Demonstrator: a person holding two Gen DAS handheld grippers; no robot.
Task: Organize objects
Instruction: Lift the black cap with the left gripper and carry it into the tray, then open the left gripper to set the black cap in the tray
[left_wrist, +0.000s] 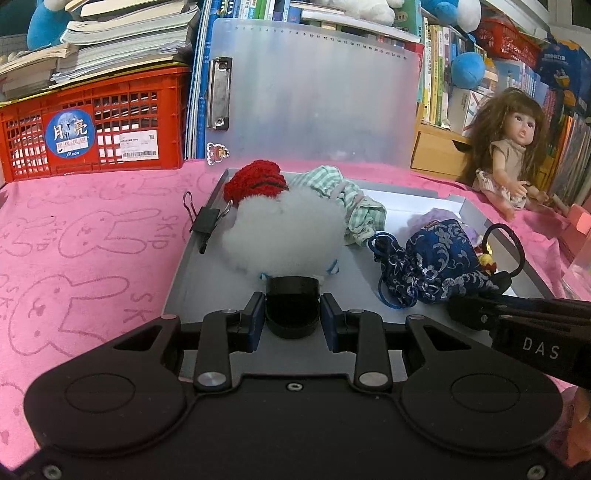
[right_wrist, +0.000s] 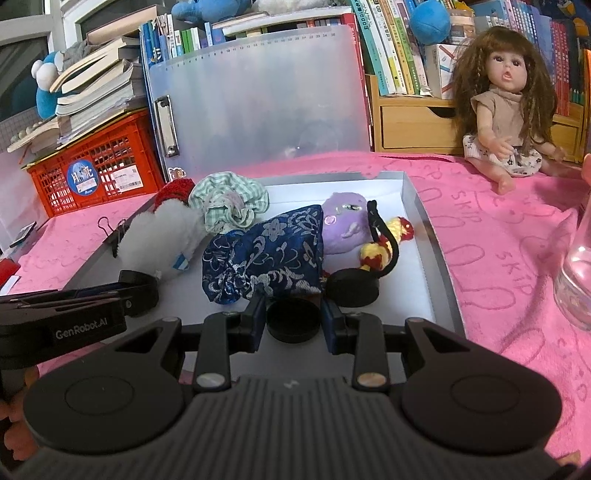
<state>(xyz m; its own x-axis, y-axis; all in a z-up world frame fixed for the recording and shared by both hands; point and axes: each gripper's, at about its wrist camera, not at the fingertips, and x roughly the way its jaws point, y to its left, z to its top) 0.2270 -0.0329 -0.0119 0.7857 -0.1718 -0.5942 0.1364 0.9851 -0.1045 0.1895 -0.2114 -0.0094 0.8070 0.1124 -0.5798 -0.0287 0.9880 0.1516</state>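
A shallow grey tray (left_wrist: 192, 284) lies on the pink cloth. In it are a white fluffy toy with a red cap (left_wrist: 280, 236), a green checked cloth (left_wrist: 343, 192), a blue brocade pouch (right_wrist: 266, 254), a purple plush (right_wrist: 343, 225) and a yellow-red knitted toy (right_wrist: 380, 247). My left gripper (left_wrist: 292, 314) is shut on a small black round cup (left_wrist: 291, 295) over the tray's near edge. My right gripper (right_wrist: 293, 321) is shut on a black round cap (right_wrist: 293, 314) just in front of the pouch. A second black disc (right_wrist: 354, 290) with a black loop lies right of it.
A binder clip (left_wrist: 205, 221) grips the tray's left rim. Behind stand a red crate (left_wrist: 92, 125) under stacked books, a frosted clipboard (left_wrist: 314, 92) and bookshelves. A doll (right_wrist: 506, 110) sits at the back right. A clear glass jar (right_wrist: 576, 280) stands at the right edge.
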